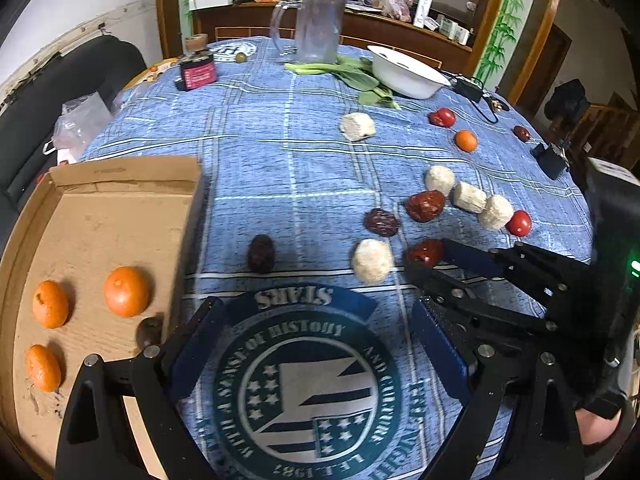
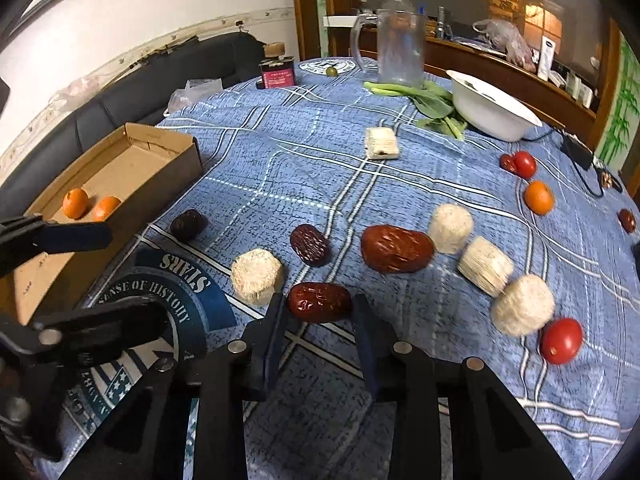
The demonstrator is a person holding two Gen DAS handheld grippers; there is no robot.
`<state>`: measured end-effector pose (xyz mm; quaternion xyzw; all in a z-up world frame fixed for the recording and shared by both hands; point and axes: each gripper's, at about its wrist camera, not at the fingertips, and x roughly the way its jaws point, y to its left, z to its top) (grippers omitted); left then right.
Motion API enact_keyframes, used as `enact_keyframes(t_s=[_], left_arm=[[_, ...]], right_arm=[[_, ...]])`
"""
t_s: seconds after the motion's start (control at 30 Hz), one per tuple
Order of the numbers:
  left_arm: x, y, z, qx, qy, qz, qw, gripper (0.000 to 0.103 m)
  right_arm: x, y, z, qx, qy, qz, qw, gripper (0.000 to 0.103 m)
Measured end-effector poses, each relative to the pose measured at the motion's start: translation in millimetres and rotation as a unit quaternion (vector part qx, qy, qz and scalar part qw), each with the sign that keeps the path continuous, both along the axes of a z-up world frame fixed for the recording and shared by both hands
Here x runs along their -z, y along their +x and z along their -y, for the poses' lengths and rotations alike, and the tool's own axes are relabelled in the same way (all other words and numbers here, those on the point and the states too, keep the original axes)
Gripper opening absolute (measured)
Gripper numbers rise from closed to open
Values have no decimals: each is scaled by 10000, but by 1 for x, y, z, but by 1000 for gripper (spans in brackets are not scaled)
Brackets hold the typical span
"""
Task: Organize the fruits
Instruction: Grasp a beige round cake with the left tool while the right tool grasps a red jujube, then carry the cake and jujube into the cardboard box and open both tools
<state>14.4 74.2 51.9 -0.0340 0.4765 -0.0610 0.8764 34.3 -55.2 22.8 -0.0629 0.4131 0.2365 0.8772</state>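
A cardboard box (image 1: 120,208) at the left holds three oranges (image 1: 126,291) and a dark date (image 1: 149,330); it also shows in the right wrist view (image 2: 132,160). Red dates, white corn-cob pieces, cherry tomatoes and one orange (image 2: 539,197) lie scattered on the blue tablecloth. My right gripper (image 2: 318,312) is open, its fingers either side of a red date (image 2: 319,302) on the cloth; I cannot tell if the pads touch it. The same date shows in the left wrist view (image 1: 425,251). My left gripper (image 1: 316,320) is open and empty beside the box.
A clear jug (image 1: 320,28), green leaf vegetables (image 1: 352,72), a white bowl (image 1: 408,70) and a dark jar (image 1: 197,70) stand at the far side. A cable and charger (image 1: 468,86) lie at the right. A black sofa (image 2: 132,76) is behind the box.
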Motion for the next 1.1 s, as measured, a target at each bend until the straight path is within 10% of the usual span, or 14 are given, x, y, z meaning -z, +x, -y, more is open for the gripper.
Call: enact_keyframes(t_s=[0.63,0.7,0.77,0.9,1.1], left_arm=[[23,35,40,41,220,24,9997,93],[25,36,42,72,287,37,9996,84],[30,39,43,102,366,-35,9993,49],[28,38,40,133,384,72,9991,27],[19,25,41,212,323,180,9991,28]], right_arm=[[-12,-21,59,645,227,80,9976,36],[-11,-22,58,634,266,63,9976,36],[-10,-22,56,619,269,62,9977,36],[-10,-23,57,612,319,59,9976,36],[-14,-30,57,655,388,80,9971,36]])
